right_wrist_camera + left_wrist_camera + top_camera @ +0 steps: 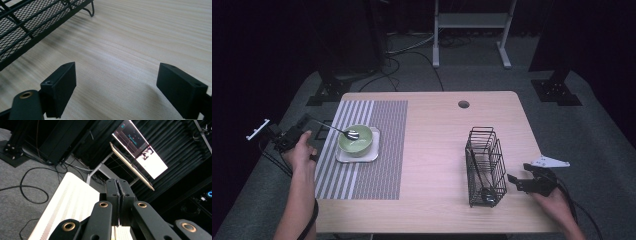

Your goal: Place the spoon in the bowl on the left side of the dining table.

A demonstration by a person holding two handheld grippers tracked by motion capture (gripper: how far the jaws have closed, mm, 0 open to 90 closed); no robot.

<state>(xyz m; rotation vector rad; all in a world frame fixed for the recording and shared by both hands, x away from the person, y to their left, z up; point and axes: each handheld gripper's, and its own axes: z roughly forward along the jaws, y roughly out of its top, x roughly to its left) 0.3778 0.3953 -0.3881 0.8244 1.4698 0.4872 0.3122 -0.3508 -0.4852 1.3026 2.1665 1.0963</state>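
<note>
At nine o'clock on the pale wooden worktop, the left tongs pinch the slim, slippery steel spoon in the green ceramic bowl; the right tongs gape wide beside the black wire basket.

Hidden and cut-off bits.
Left gripper jaws pressed together in the left gripper view; grip on the spoon too small to tell from the high view. Wire basket cut off at 10 o'clock in the right gripper view. Dark item low inside it is unidentifiable.
</note>
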